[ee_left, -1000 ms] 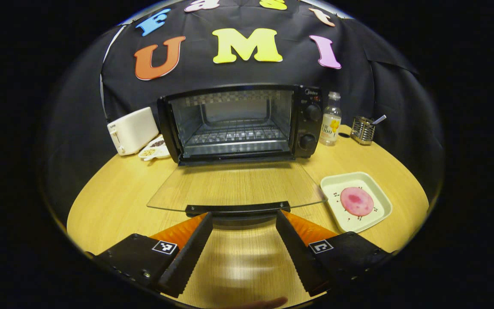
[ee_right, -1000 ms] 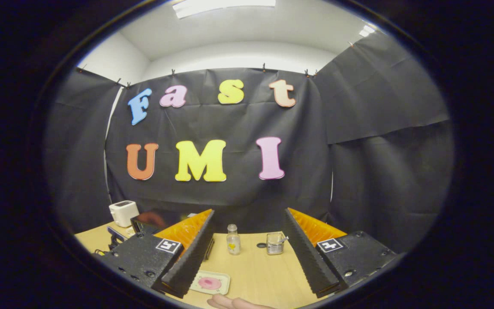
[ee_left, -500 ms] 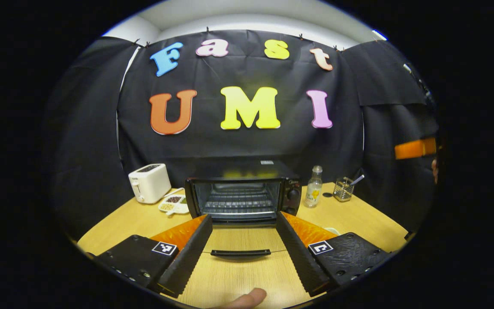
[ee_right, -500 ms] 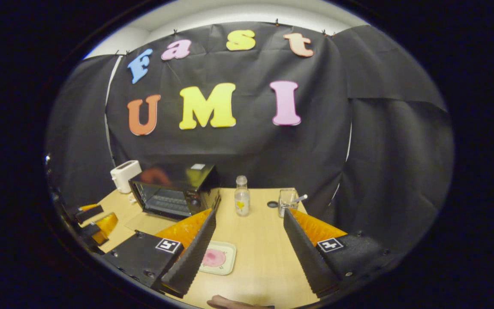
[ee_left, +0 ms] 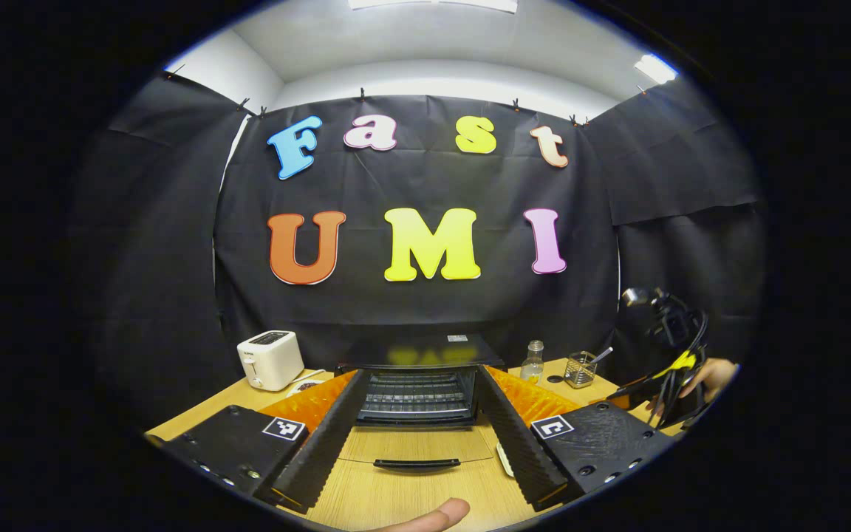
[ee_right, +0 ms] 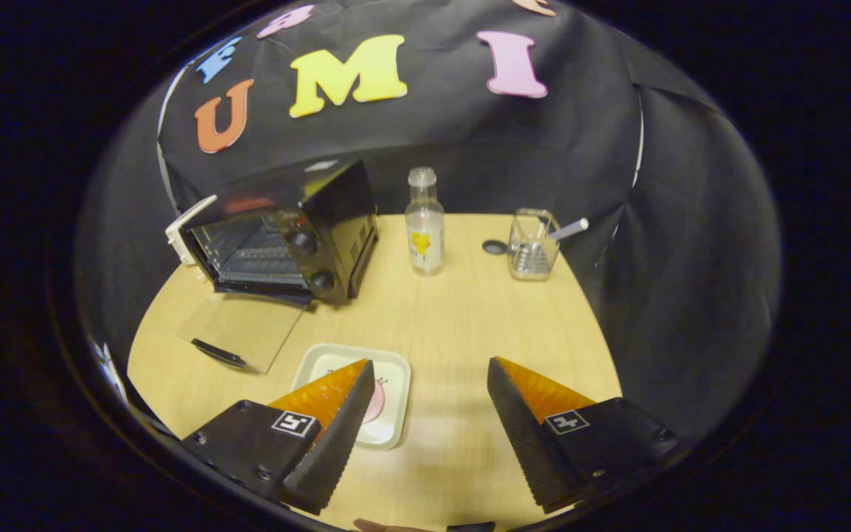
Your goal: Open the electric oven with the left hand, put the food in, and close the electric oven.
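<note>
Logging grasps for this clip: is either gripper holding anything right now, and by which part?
Nothing is held. The left gripper and right gripper are both open, with bare table between their fingers.

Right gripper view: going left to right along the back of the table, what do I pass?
Toaster → oven → bottle → cap → wire holder.
</note>
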`<state>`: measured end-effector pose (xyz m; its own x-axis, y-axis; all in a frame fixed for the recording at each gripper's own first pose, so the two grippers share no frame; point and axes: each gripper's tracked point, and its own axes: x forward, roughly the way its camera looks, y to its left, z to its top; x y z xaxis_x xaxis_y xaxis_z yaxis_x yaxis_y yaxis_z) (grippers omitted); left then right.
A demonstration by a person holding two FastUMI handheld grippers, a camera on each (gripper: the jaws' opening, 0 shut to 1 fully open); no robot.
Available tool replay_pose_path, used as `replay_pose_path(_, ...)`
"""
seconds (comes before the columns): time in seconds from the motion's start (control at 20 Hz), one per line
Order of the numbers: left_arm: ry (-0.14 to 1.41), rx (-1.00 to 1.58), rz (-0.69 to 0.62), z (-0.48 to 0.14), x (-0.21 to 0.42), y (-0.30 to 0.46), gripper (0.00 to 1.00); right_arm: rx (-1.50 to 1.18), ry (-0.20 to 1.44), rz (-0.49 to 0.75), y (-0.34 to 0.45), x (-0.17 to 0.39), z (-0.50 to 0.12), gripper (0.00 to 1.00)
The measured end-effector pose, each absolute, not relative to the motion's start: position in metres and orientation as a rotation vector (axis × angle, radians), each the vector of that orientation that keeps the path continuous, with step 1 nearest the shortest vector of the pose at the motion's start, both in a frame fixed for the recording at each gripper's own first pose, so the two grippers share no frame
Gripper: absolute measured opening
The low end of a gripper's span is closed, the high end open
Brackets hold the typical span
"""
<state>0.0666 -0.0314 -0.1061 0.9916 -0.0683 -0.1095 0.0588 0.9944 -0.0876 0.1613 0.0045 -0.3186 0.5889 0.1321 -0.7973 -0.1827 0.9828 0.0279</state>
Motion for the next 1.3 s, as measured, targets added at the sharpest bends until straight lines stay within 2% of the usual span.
replay_pose_path(0.2,0.144,-0.093,-0.058,-0.115,0.069,-0.029,0.95,0.0,1.078,0.183,0.009,0.164,-0.38,0.85)
replay_pose_path(0.35,0.159,-0.082,-0.06,-0.121,0.072,-0.03,0.95,0.06,1.148,0.211,0.02,0.158,-0.403,0.62)
replay_pose_path(0.4,0.165,-0.074,-0.06,-0.124,0.072,-0.031,0.96,0.067,1.156,0.225,0.025,0.157,-0.41,0.58)
replay_pose_path(0.5,0.174,-0.058,-0.065,-0.126,0.073,-0.034,0.95,0.086,1.168,0.263,0.035,0.155,-0.417,0.45)
replay_pose_path(0.55,0.178,-0.052,-0.068,-0.127,0.074,-0.035,0.95,0.108,1.194,0.276,0.039,0.152,-0.423,0.27)
replay_pose_path(0.65,0.186,-0.04,-0.072,-0.129,0.073,-0.037,0.95,0.174,1.213,0.328,0.043,0.152,-0.423,0.01)
replay_pose_path(0.7,0.186,-0.037,-0.071,-0.13,0.072,-0.036,0.95,0.212,1.208,0.351,0.043,0.152,-0.422,0.04)
replay_pose_path(0.95,0.201,-0.043,-0.06,-0.132,0.067,-0.03,0.95,0.424,1.21,0.42,0.046,0.153,-0.421,0.01)
replay_pose_path(1.1,0.204,-0.041,-0.046,-0.131,0.063,-0.022,0.95,0.474,1.204,0.411,0.041,0.149,-0.417,0.04)
replay_pose_path(1.15,0.206,-0.041,-0.044,-0.133,0.062,-0.022,0.95,0.498,1.201,0.413,0.039,0.149,-0.412,0.01)
replay_pose_path(1.3,0.21,-0.025,-0.043,-0.135,0.058,-0.019,0.95,0.529,1.183,0.39,0.028,0.148,-0.396,0.01)
